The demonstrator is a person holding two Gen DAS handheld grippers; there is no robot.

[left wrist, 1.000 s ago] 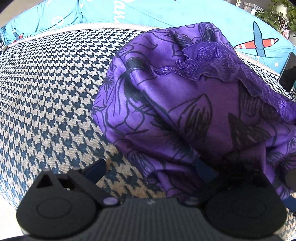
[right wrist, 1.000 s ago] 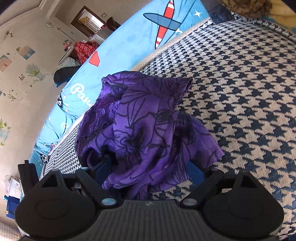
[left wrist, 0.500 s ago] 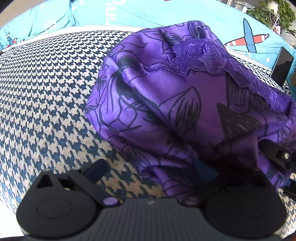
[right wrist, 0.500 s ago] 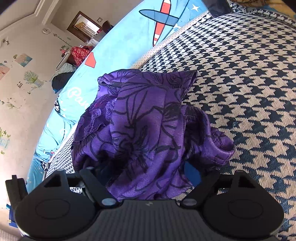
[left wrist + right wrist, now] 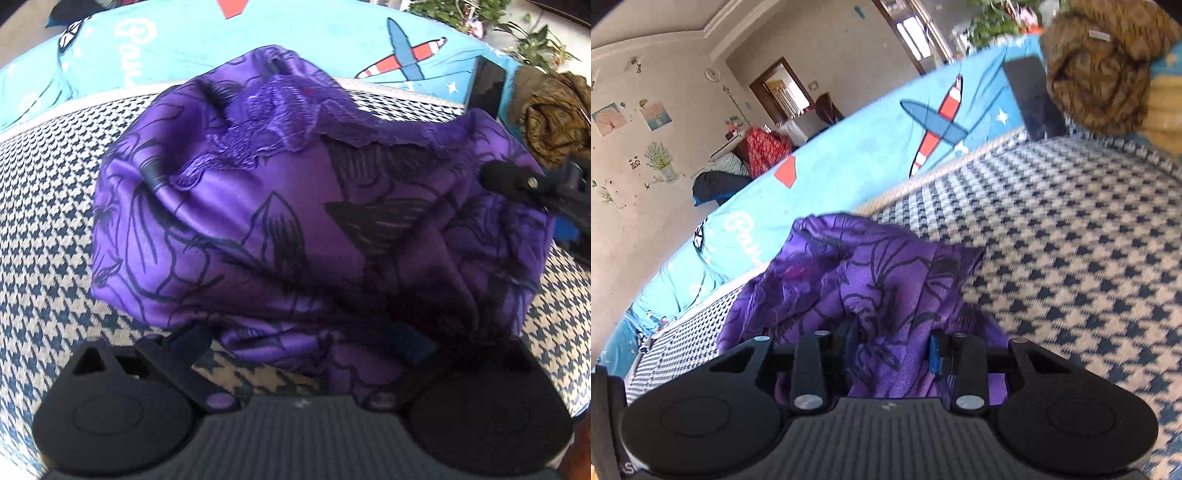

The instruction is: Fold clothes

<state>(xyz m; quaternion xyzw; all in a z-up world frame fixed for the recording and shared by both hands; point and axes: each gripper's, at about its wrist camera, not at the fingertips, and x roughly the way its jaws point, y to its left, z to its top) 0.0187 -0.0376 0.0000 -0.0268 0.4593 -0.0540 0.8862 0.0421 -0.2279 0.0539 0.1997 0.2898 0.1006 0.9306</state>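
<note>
**Both grippers working at a bunched purple garment on the houndstooth bed**

The right gripper (image 5: pixel 894 347) is closing: its two blue-padded fingers are standing fairly close together, with a thick fold of the purple garment (image 5: pixel 871 280) bunched between them. Whether the pads are already pressing the cloth cannot be told from this view. In the left wrist view the same gripper is showing as a black jaw tip at the garment's right edge.

The left gripper (image 5: pixel 303 341) is sitting wide, its left finger (image 5: pixel 192 341) lying bare over the bedcover and its right finger partly buried under the cloth's lower hem. Nothing is being pinched between them.

The purple garment (image 5: pixel 258 206), satin with black floral line print and a band of purple lace (image 5: pixel 280 125) along its upper edge, is lying in a rumpled mound on the navy-and-cream houndstooth bedcover (image 5: pixel 48 206), near its far border. Behind it, a blue sheet (image 5: pixel 849 155) printed with a red-and-white aeroplane is running along the bed. A crumpled brown cloth (image 5: pixel 1108 62) is resting well apart, at the far corner.
</note>
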